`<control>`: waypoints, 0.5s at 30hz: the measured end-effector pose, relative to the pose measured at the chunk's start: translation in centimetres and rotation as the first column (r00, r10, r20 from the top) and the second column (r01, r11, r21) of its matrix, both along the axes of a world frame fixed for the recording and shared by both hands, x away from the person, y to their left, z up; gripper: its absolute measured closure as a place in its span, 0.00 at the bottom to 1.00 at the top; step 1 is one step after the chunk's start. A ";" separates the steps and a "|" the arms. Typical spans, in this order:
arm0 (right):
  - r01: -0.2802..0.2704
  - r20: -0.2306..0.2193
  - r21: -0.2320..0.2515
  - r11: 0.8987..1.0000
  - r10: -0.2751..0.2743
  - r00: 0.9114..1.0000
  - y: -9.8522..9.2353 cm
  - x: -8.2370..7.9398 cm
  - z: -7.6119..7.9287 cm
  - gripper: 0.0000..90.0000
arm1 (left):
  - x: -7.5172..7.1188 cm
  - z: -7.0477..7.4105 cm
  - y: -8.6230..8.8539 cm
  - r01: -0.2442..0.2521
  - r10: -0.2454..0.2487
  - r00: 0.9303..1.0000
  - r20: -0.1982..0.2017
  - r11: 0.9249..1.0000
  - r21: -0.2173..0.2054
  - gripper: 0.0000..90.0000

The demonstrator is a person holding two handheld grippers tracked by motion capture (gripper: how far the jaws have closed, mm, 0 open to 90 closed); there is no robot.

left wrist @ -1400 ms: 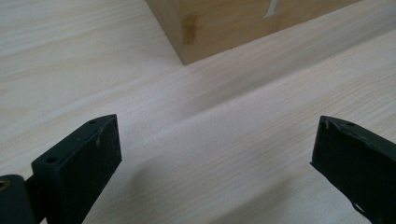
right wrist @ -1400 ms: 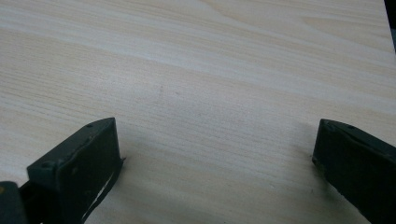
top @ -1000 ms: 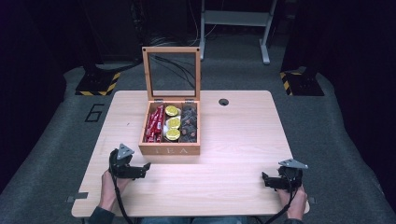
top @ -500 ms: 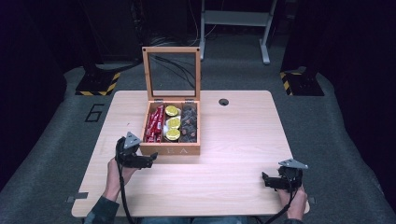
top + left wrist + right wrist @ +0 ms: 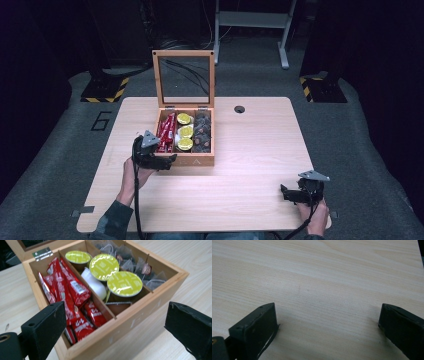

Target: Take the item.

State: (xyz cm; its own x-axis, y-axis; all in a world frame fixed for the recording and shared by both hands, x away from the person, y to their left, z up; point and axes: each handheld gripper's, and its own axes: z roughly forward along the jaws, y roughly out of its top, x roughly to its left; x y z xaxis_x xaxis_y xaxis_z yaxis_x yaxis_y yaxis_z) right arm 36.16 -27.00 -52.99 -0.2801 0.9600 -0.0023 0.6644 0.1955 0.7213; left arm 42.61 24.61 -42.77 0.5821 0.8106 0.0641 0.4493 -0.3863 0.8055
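Left tongs (image 5: 113, 340) view, white pod (image 5: 96, 285) under 3 green capsules (image 5: 124, 283)

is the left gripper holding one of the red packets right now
No, the left gripper has its jaws wide apart with nothing between them, above the front edge of the wooden box, while the red packets lie inside.

Large numeral "6" (image 5: 101, 120) on grey floor, left of surface in high view. Red sachets (image 5: 82, 323) in wooden box (image 5: 120, 330), lower left of left gripper view: "1+2" printed. Lid print on green capsules (image 5: 125, 283) too blurred to read.
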 end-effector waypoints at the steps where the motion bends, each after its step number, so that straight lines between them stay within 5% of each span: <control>1: 0.000 0.000 0.000 1.000 0.000 1.000 0.0 0.0 0.0 0.01 | 0.2 0.1 -0.2 0.002 -0.002 1.000 -0.001 1.000 -0.008 0.01; 15: -0.003 0.002 0.000 1.000 0.003 1.000 0.0 0.0 0.0 0.02 | 2.9 0.1 -2.9 0.038 -0.038 0.999 -0.034 0.999 -0.002 0.00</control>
State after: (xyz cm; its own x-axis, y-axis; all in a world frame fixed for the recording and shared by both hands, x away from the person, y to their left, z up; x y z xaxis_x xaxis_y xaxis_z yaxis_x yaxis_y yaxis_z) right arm 36.15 -27.01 -52.99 -0.2828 0.9592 -0.0031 0.6624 0.1976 0.7226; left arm 45.53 21.75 -42.63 0.6145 0.7878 0.0429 0.4612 -0.4029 0.7905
